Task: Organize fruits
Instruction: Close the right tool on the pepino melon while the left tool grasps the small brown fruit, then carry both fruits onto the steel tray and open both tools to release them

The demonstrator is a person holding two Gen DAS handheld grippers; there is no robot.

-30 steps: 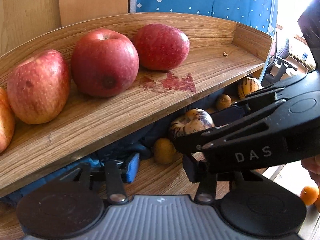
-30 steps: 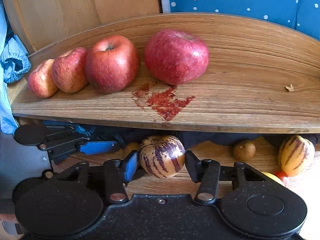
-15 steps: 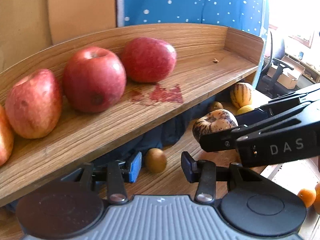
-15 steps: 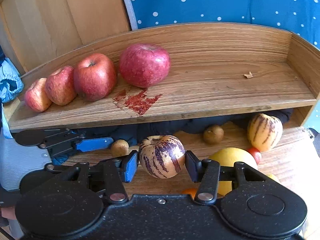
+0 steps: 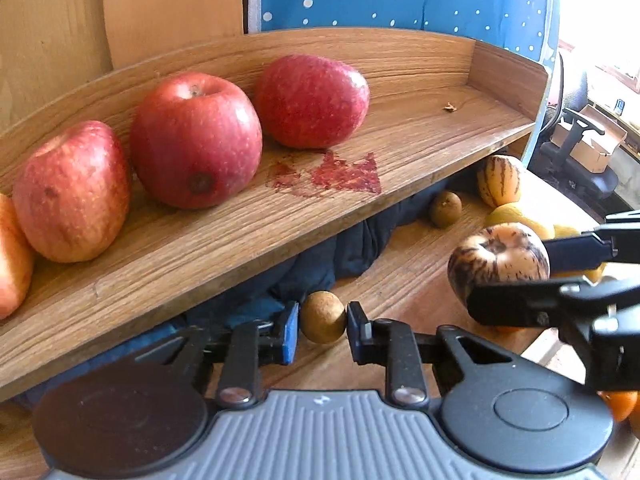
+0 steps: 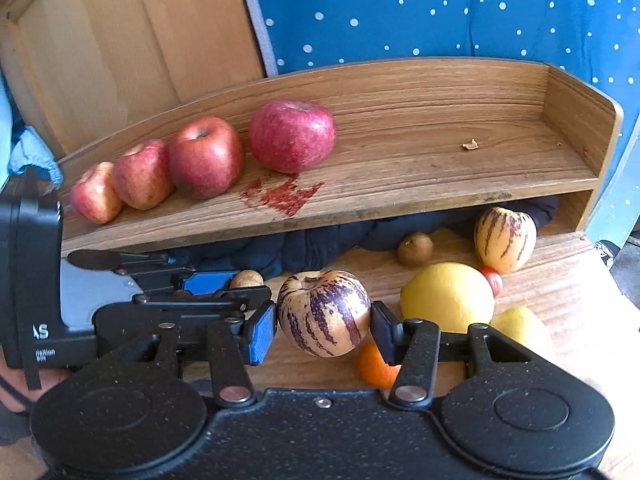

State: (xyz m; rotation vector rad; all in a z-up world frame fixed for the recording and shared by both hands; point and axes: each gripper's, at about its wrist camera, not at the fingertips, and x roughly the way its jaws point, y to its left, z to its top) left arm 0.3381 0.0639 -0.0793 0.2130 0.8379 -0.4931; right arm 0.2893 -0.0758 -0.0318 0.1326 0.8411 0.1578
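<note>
The right tool (image 6: pixel 324 318) is clenched on a purple-striped pepino melon (image 6: pixel 324 312), one pad pressed to each side, the fruit held clear of the table (image 6: pixel 560 292). The left tool (image 5: pixel 322 320) grips a small brown round fruit (image 5: pixel 322 317) between its blue and black pads.

In the right wrist view, a large yellow fruit (image 6: pixel 448 298) lies at 3 o'clock of the held melon, an orange (image 6: pixel 376 366) at 5 o'clock and partly hidden by a finger, and a second striped melon (image 6: pixel 505 239) at 2 o'clock, beside another brown fruit (image 6: pixel 415 249) near dark cloth (image 6: pixel 320 248) under the shelf (image 6: pixel 440 184).

At 12 o'clock, on the shelf, four red apples stand in a row; the rightmost apple (image 6: pixel 292 135) sits just behind a red stain (image 6: pixel 282 198). A blue dotted fabric (image 6: pixel 440 12) hangs behind.
</note>
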